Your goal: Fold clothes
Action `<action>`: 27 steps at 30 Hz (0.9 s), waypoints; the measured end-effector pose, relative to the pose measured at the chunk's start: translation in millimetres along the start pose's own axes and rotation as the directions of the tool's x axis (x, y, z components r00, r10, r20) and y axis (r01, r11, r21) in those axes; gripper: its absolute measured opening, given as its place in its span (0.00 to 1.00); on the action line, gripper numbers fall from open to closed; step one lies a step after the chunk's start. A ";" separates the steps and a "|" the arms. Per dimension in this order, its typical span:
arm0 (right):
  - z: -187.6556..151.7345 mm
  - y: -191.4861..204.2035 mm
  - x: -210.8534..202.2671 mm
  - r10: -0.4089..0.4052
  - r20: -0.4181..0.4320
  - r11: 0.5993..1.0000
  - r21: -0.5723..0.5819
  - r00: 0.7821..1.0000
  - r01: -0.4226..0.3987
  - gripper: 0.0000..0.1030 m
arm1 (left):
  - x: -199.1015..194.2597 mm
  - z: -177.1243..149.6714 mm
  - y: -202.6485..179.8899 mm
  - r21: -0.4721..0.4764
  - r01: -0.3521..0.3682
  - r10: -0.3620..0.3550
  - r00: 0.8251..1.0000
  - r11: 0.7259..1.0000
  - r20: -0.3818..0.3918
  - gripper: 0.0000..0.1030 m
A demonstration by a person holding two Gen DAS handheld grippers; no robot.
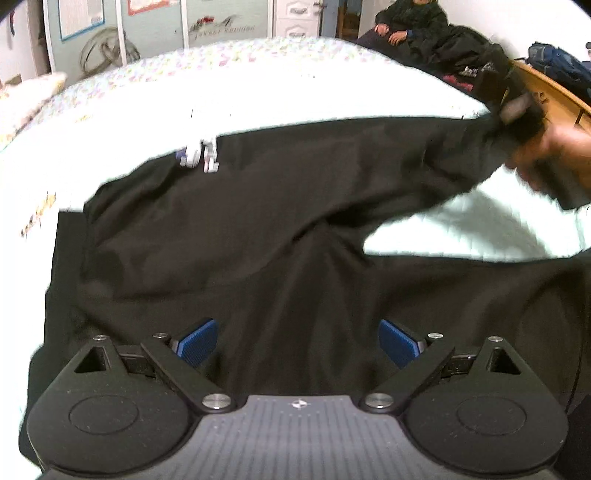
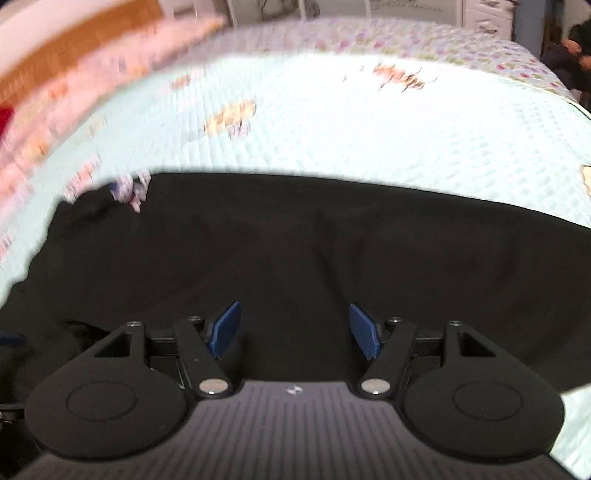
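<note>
Two tongs, left tongs [image 1: 297,341] and right tongs [image 2: 295,330], both agape, empty, over your black garment [image 1: 258,229] spread on the bed [image 2: 369,140]. Risk: slack cloth bunching if you pinch one layer.

Black garment [image 1: 258,229]; pale floral quilt [image 2: 369,129]; blue pads [image 2: 225,328].

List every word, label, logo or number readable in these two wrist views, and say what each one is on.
Nothing reads cleanly.
Script lettering on the pale wardrobe door: too blurred to read.
Small white print patch on the black fabric garment: blurred, unreadable.
Small white emblem on the grey ribbed gripper body: a symbol, no letters.
Posters on the far wall: too small to read.
</note>
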State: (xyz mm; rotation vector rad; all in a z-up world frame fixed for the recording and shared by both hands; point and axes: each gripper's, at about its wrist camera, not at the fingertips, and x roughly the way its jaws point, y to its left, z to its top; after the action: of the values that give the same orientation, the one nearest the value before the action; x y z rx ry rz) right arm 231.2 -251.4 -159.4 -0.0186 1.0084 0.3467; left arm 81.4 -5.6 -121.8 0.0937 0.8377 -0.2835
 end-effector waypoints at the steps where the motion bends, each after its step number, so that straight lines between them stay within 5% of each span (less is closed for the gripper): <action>1: -4.4 2.8 5.0 -0.019 -0.031 1.000 -0.010 0.999 0.019 0.65 | -0.9 3.3 -1.2 0.003 -0.001 0.001 1.000 1.000 0.010 0.92; 6: -37.8 8.9 -12.2 -0.037 -0.095 0.997 -0.069 0.995 0.031 0.64 | 3.7 18.6 0.5 -0.012 0.020 -0.020 0.999 1.000 0.040 0.93; 10: -37.2 2.9 -25.3 -0.029 -0.040 0.999 -0.016 0.999 0.028 0.61 | 16.9 17.2 -5.8 0.011 0.015 -0.015 1.000 1.000 0.010 0.93; 12: -36.8 7.8 -32.8 0.094 0.005 0.994 0.049 0.996 -0.094 0.61 | 19.0 12.7 -9.5 0.038 0.027 -0.027 1.000 0.999 -0.004 0.93; 16: -50.6 28.5 -27.3 0.381 0.034 0.904 0.199 0.924 -0.380 0.62 | 20.2 3.2 -19.8 0.121 0.033 -0.029 0.999 0.992 -0.031 0.93; 21: -67.1 40.5 -10.5 0.594 0.156 0.717 0.342 0.789 -0.607 0.62 | 17.4 -7.3 -8.2 0.080 0.057 -0.054 0.997 0.995 -0.048 0.92; 25: -59.3 43.7 13.8 0.584 0.168 0.676 0.440 0.794 -0.591 0.63 | 13.9 -12.4 2.2 0.044 0.043 -0.040 0.998 0.998 -0.054 0.92; 27: -55.3 44.1 23.8 0.626 0.198 0.606 0.486 0.755 -0.630 0.63 | 11.7 -11.5 4.8 0.041 0.040 -0.038 0.998 0.998 -0.043 0.92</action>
State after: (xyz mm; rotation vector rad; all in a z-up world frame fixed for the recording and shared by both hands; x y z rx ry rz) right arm 184.2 -212.8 -202.5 0.8755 1.0523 0.7052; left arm 82.0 -1.2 -138.3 0.1226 0.8768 -0.3369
